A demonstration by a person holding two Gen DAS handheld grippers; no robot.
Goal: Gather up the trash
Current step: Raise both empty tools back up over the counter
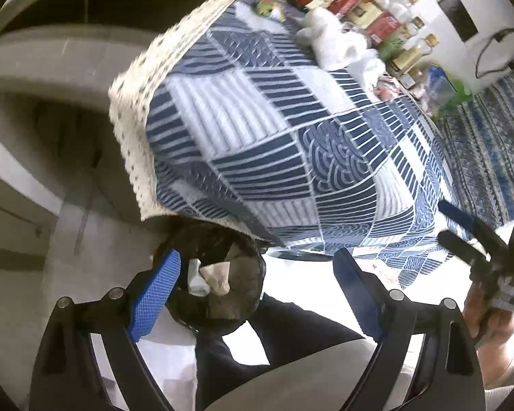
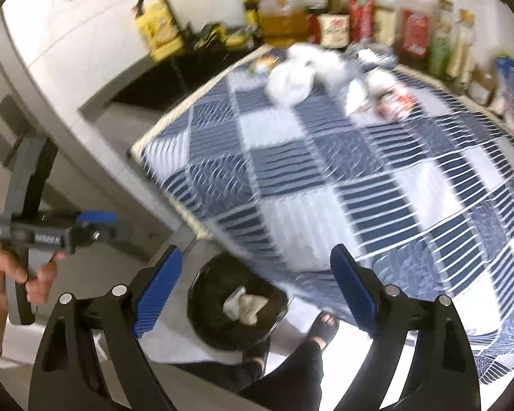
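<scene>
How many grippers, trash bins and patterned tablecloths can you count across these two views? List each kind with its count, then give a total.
Grippers: 2 (left gripper, right gripper, both open and empty)
Trash bin: 1, on the floor, with crumpled paper inside
Tablecloth: 1, blue and white
Total: 4

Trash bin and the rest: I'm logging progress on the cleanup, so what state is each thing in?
Trash bin: on the floor, crumpled paper inside.
White crumpled trash: on the tablecloth, uncollected.
Left hand-held gripper: open, empty.
Right hand-held gripper: open, empty.
Bottles: upright behind the table.
</scene>
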